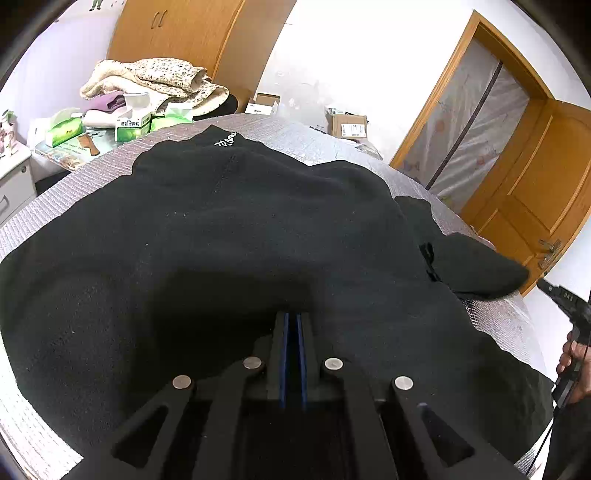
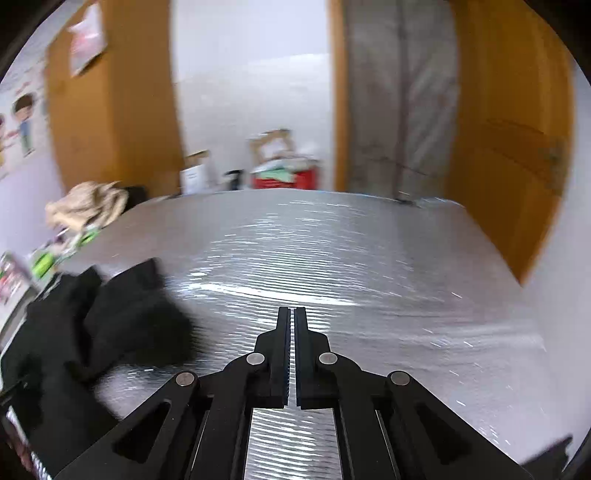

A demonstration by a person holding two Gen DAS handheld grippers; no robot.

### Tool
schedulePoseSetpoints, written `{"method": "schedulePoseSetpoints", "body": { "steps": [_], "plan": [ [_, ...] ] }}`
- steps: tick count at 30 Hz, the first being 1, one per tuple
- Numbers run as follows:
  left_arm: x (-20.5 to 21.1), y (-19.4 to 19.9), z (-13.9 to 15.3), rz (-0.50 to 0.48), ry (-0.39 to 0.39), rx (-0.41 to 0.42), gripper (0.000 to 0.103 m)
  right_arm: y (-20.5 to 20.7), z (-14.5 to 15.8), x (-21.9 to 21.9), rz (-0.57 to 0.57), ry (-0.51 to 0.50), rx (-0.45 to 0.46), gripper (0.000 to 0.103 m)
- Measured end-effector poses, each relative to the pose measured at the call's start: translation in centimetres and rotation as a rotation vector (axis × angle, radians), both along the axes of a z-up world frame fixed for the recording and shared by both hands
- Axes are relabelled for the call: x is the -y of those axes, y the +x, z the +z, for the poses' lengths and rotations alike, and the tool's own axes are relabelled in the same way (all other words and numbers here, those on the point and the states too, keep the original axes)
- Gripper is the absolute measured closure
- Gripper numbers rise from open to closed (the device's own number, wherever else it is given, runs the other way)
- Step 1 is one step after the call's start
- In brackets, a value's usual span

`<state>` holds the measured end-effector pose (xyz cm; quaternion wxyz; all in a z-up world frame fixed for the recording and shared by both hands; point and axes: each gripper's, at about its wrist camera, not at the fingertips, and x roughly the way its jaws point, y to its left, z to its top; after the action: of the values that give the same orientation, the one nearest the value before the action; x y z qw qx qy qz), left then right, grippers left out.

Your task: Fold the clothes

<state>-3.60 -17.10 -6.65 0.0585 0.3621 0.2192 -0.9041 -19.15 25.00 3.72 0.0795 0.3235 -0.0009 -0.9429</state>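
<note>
A black fleece garment [image 1: 229, 229] lies spread across a silver quilted mat [image 1: 66, 195] that covers the work surface, with small white script lettering at its far edge. In my left wrist view it fills most of the scene, and one part of it, perhaps a sleeve, trails toward the mat's right edge. My left gripper [image 1: 293, 321] sits low over the near part of the cloth with its blue-lined jaws nearly together; dark fabric bunches right at the tips, but I cannot tell whether any of it is pinched between them. My right gripper [image 2: 294, 314] is clenched with nothing between its jaws, hovering over bare mat, and that view is smeared by motion blur. From there the black garment sits crumpled at the left edge of the mat. At the right edge of the left view, a hand [image 1: 570, 363] grips the handle of the right gripper. Beyond the mat, on the left, are green tissue packs [image 1: 62, 129] and a heap of cream floral bedding [image 1: 159, 85]. A wooden wardrobe [image 1: 177, 33] stands behind them, cardboard boxes [image 1: 349, 125] rest against the white wall, and an open wooden door [image 1: 539, 192] is on the right.
</note>
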Motion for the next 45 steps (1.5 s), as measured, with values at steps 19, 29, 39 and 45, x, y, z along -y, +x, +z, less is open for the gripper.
{"method": "schedulePoseSetpoints", "body": {
  "steps": [19, 29, 39, 45],
  "plan": [
    [-0.3, -0.1, 0.1, 0.002, -0.014, 0.005, 0.098, 6.5, -5.1, 17.6, 0.742, 0.526, -0.031, 0.047],
    [-0.2, -0.1, 0.0, 0.0, -0.004, 0.001, 0.098, 4.1, -2.9, 13.4, 0.58, 0.288, -0.007, 0.098],
    [-0.8, -0.4, 0.4, -0.009, -0.042, 0.018, 0.098, 0.4, -0.2, -0.6, 0.091, -0.013, 0.018, 0.1],
    [-2.8, -0.8, 2.2, -0.089, -0.058, -0.005, 0.097, 1.1, -1.2, -9.0, -0.181, -0.124, 0.077, 0.098]
  ]
}}
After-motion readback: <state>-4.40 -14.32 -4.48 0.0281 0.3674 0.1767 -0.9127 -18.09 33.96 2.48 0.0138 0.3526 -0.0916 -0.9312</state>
